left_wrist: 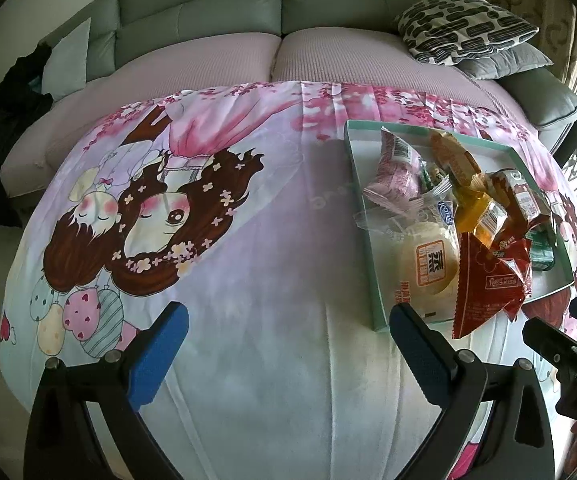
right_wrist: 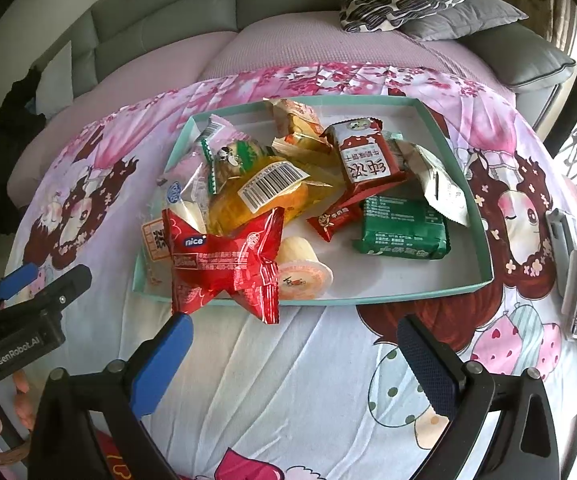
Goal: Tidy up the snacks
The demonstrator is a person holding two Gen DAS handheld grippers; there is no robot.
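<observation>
With both pairs of tongs spread wide and empty, hovering over the cartoon-printed pink cloth [right_wrist: 288, 380] on the tabletop. Left tongs [left_wrist: 288, 328] beside the shallow teal-rimmed cardboard tray [right_wrist: 484, 240], right tongs [right_wrist: 294, 340] just short of its near edge. Snacks heaped inside, ahead of the right tongs: crinkly red foil packet [right_wrist: 224, 256] overhanging the near rim, clear yellow-orange wrapped cake [right_wrist: 264, 196], green flat packet [right_wrist: 402, 228], small jelly cup [right_wrist: 302, 276]. Probably between picks or near the end. Next, likely: closing on the overhanging red packet and nudging it fully inside.
</observation>
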